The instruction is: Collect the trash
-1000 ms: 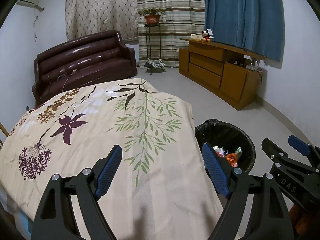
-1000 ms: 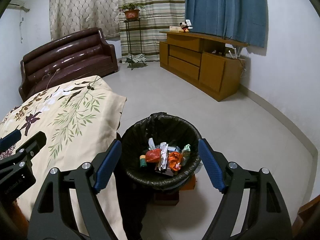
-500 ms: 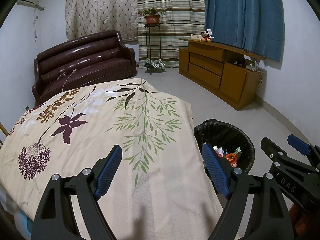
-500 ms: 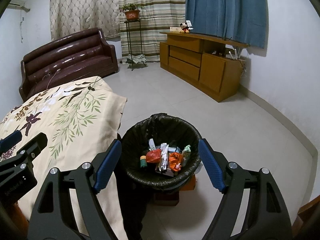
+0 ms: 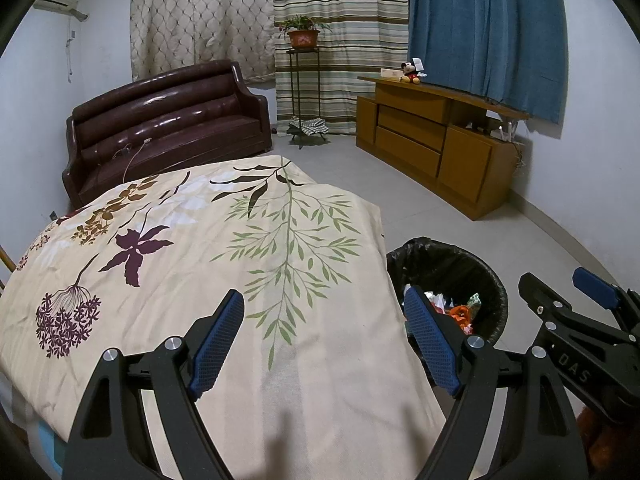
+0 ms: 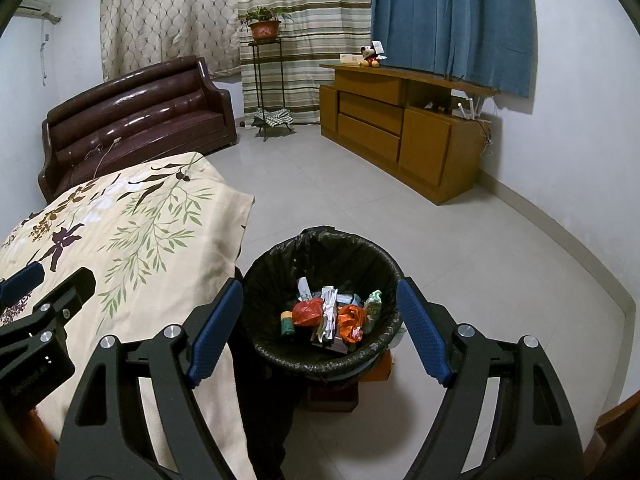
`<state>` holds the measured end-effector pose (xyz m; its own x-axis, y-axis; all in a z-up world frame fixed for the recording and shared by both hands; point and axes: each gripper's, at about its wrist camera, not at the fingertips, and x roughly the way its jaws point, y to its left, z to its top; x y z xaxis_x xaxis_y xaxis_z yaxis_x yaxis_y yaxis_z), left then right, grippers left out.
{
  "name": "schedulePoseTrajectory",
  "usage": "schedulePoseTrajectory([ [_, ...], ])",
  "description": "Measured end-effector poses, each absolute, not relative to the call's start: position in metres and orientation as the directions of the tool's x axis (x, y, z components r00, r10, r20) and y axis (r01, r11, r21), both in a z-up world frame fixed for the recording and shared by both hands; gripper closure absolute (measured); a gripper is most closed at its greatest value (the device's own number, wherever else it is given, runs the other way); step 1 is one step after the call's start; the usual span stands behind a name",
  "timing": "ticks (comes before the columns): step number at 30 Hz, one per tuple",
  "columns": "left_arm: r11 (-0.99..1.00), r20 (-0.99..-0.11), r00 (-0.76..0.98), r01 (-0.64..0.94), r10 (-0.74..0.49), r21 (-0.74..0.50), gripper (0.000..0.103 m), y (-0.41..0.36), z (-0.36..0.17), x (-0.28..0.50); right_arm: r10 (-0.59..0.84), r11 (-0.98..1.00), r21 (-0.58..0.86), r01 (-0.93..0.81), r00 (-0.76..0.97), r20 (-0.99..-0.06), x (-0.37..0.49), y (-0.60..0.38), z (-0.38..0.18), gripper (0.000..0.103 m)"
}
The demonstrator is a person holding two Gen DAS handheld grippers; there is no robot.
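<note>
A black-lined trash bin (image 6: 384, 344) stands on the floor beside the table; it also shows in the left wrist view (image 5: 472, 268). Inside lie several crumpled pieces of trash (image 6: 332, 316): red and orange wrappers, white paper, a small green can. My right gripper (image 6: 320, 320) is open and empty, hovering above the bin. My left gripper (image 5: 326, 336) is open and empty above the table's floral cloth (image 5: 200, 248). Each gripper shows at the edge of the other's view.
A brown leather sofa (image 5: 168, 128) stands at the back left. A plant stand (image 5: 304, 92) is in front of the striped curtain. A wooden cabinet (image 5: 440, 144) runs along the right wall. Grey tiled floor (image 6: 460, 248) lies around the bin.
Both grippers have drifted very slightly; the bin sits a touch lower in the right wrist view. Both stay open and empty.
</note>
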<state>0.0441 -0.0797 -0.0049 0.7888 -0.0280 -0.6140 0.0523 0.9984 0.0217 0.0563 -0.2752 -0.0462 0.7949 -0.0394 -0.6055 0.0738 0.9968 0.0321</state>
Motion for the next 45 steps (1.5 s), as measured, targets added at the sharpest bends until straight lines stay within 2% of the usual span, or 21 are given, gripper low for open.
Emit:
schedulePoseTrajectory([
  [39, 0.998, -0.607, 0.794, 0.057, -0.035, 0.018, 0.023, -0.0853, -0.0081, 0.0376, -0.04, 0.997, 0.03, 0.073, 0.797, -0.603, 0.0559, -0.2735, -0.0477, 0.026],
  [45, 0.998, -0.616, 0.786, 0.054, -0.049, -0.01, 0.019, -0.0841, -0.0087, 0.0393, -0.04, 0.997, 0.03, 0.073, 0.796, -0.604, 0.0561, -0.2732, -0.048, 0.026],
])
